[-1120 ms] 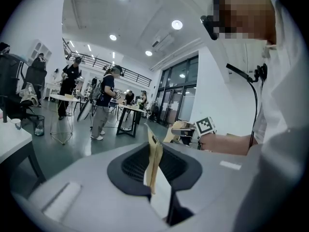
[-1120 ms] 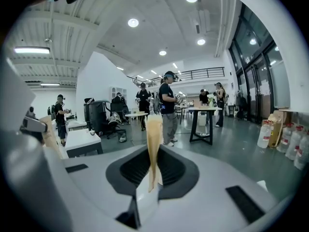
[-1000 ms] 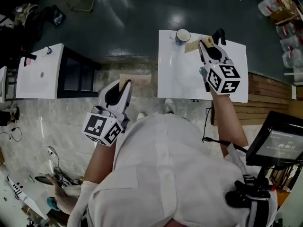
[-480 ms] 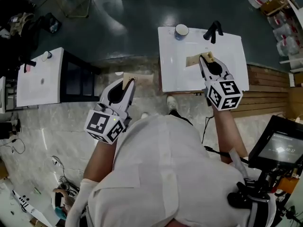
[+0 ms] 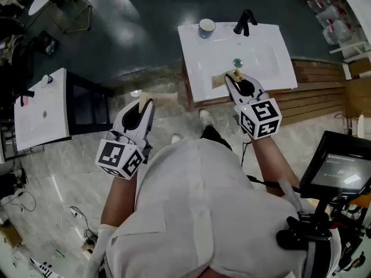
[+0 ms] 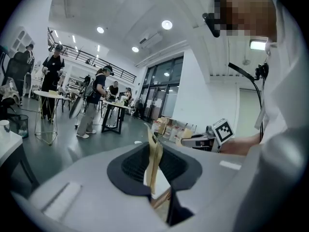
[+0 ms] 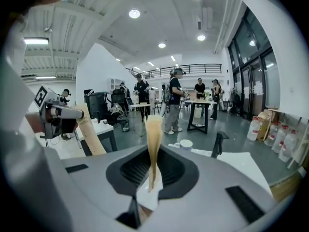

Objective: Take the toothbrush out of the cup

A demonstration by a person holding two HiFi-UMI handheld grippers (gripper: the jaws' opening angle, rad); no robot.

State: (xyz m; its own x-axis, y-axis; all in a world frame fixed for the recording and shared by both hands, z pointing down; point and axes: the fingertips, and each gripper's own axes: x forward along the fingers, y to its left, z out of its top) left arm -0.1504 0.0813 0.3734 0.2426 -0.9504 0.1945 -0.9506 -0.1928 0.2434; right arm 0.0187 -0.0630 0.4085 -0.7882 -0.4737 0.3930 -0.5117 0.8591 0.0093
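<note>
A white cup (image 5: 207,26) stands at the far left corner of the white sink (image 5: 203,68), left of the black faucet (image 5: 243,22). I cannot make out a toothbrush in it. My right gripper (image 5: 233,76) hovers over the sink's near edge, well short of the cup, its tan pads (image 7: 153,124) pressed together with nothing between them. In the right gripper view the cup (image 7: 185,144) and faucet (image 7: 217,144) lie ahead. My left gripper (image 5: 149,101) hangs over the floor left of the sink, also shut and empty (image 6: 153,141).
A white side table (image 5: 40,103) stands at the far left. Wooden boards (image 5: 316,91) lie right of the sink, and a monitor (image 5: 342,172) sits at the right. Several people and tables (image 7: 203,103) stand farther off in the room.
My right gripper has pulled back from beside the cup and faucet to the sink's near edge. The sink now lies farther from me. The left gripper shifted slightly; both stay shut.
</note>
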